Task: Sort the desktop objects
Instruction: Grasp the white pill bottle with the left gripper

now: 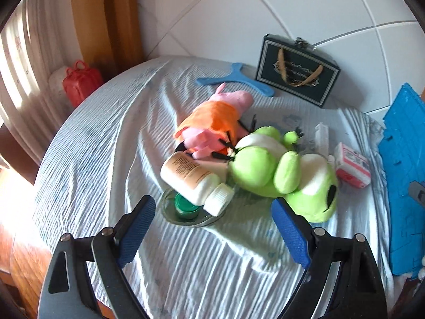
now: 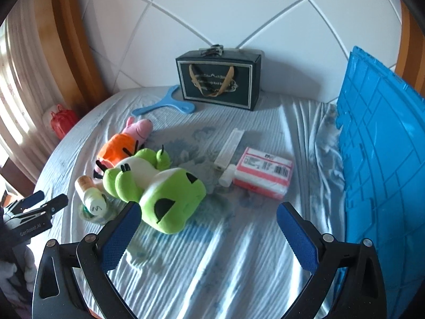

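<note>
We are at the approach, nothing picked yet: our left gripper (image 1: 212, 212) hangs wide and empty over the bottle (image 1: 195, 182), which lies tipped on a glass dish (image 1: 170, 212) against the green plush (image 1: 281, 175). Our right gripper (image 2: 208, 219), also spread and empty, faces that plush (image 2: 159, 194). Next we likely must straddle the bottle cleanly, clear of the dish, bound for the blue crate (image 2: 382, 159).

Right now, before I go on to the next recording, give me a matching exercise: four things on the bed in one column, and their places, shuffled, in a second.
Things:
1. white bottle
2. dark gift box
3. pink packet
4. blue crate

Places:
A. upright against the headboard
B. at the bed's right edge
C. lying over a glass dish, by the green plush
D. flat on the sheet, right of the green plush

Pairs: 1-C, 2-A, 3-D, 4-B
</note>
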Available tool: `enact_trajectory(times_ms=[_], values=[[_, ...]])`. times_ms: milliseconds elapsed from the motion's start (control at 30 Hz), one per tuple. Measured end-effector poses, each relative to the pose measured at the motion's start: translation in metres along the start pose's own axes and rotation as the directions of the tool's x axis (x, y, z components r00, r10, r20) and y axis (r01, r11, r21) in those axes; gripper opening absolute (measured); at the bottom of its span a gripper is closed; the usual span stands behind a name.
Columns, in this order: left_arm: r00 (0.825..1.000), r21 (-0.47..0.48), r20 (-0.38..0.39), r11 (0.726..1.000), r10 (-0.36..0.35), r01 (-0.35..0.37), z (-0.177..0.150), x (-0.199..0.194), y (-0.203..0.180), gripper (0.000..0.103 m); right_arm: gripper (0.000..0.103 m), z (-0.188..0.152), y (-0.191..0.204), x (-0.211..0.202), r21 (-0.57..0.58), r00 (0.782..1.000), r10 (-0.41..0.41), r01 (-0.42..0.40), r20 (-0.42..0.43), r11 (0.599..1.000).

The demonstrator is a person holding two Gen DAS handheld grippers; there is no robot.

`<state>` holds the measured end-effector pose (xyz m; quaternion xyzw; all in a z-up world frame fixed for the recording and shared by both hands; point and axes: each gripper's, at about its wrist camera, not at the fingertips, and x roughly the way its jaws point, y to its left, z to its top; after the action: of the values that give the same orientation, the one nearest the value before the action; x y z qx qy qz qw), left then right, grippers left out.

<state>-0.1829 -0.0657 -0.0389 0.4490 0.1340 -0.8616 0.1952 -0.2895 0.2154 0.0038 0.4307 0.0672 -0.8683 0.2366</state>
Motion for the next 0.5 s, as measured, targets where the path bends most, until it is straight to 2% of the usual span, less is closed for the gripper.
enact_trajectory(times_ms=[167, 267, 367, 500], values=[[0.996, -0.159, -0.087, 0.987, 0.010, -0.024, -0.008, 0.038, 0.046, 0.090, 0.103, -0.006, -0.026, 0.028, 0.043, 0.997, -0.034, 0.037, -0.076, 0.998], [0.995, -0.250, -0.095, 0.968, -0.007, -0.017, -0.003, 0.050, 0.057, 0.090, 0.103, -0.006, -0.043, 0.039, 0.063, 0.993, -0.052, 0.059, -0.105, 0.996], [0.995, -0.290, -0.095, 0.957, -0.008, -0.020, 0.010, 0.061, 0.056, 0.090, 0.103, -0.003, -0.059, 0.050, 0.079, 0.990, -0.058, 0.068, -0.128, 0.995], [0.990, -0.306, -0.138, 0.951, -0.007, -0.036, 0.029, 0.085, 0.045, 0.090, 0.103, 0.001, -0.074, 0.064, 0.093, 0.988, -0.051, 0.065, -0.145, 0.994]])
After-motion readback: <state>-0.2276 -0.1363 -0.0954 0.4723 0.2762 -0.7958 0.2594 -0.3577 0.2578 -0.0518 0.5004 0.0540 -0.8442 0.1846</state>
